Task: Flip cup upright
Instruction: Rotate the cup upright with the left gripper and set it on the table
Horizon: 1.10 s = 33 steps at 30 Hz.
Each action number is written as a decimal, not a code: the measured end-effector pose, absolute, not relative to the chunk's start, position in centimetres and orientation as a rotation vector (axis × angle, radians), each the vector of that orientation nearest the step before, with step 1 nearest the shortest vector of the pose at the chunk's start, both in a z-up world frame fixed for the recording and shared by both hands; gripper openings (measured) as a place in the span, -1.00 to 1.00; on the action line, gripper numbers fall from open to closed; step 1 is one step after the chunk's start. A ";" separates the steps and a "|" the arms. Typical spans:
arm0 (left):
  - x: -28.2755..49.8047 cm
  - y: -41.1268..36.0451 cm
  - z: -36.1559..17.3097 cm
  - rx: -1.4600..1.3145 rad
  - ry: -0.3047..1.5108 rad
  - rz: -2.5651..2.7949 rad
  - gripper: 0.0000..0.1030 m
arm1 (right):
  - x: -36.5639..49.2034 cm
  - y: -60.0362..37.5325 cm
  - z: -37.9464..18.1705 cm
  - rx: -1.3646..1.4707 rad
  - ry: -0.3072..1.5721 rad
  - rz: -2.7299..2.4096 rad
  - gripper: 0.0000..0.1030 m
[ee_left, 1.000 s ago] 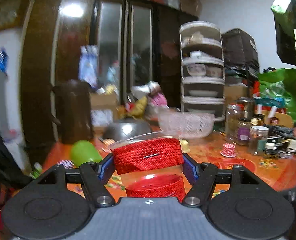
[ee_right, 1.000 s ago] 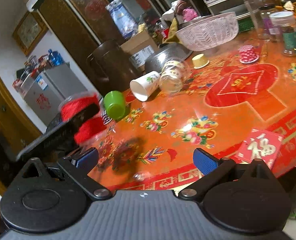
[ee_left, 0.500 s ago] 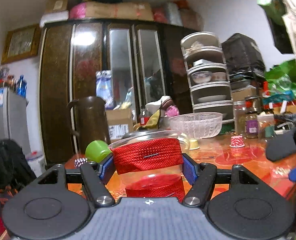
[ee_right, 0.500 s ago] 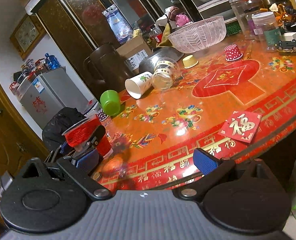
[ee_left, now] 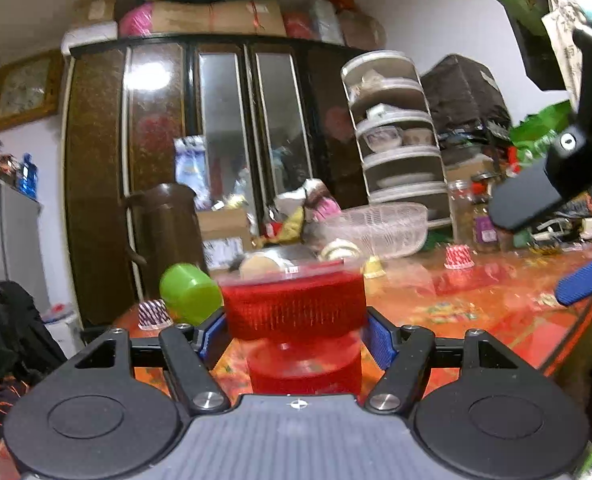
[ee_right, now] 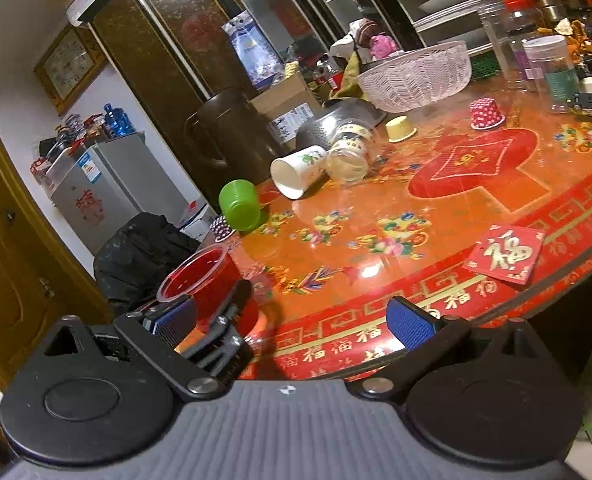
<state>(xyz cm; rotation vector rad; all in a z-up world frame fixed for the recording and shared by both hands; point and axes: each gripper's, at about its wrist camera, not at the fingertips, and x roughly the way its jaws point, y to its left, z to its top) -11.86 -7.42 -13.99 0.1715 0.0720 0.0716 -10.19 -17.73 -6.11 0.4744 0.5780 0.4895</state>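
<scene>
Cluttered and bright, the round table point(ee_right: 476, 208) wears a red and orange cloth with flowers and gold lettering, and a tall dark cabinet point(ee_left: 216, 140) stands behind it. At the near left edge of the table the left gripper point(ee_left: 294, 334) is clamped on the cup point(ee_left: 294, 304), a clear plastic one with red mesh bands around it. The blue pads point(ee_left: 378, 342) press its two sides. The cup sits upright with its mouth facing up, and the right wrist view shows its open rim point(ee_right: 194, 276) from above. Whether its base touches the cloth I cannot tell.

The right gripper point(ee_right: 292, 320) hangs over the near rim of the table with its fingers spread wide and nothing between them.

Farther back a green cup point(ee_right: 240, 204) lies on its side, with a white paper cup point(ee_right: 300, 170) and a glass jar point(ee_right: 350, 152) also tipped over beside it. A clear patterned bowl point(ee_right: 416, 76) stands behind them, and a red envelope point(ee_right: 506, 254) lies near the front edge.
</scene>
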 end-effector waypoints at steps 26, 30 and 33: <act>-17.8 7.6 -1.8 -0.163 0.502 -0.233 0.96 | -16.3 -9.8 0.8 0.073 0.450 0.488 0.98; -17.4 5.6 -0.9 -0.082 0.507 -0.209 0.96 | -15.9 -10.0 1.0 0.083 0.505 0.495 0.98; -16.4 4.8 -1.3 -0.091 0.544 -0.219 0.96 | -14.8 -10.6 0.5 0.101 0.519 0.463 0.98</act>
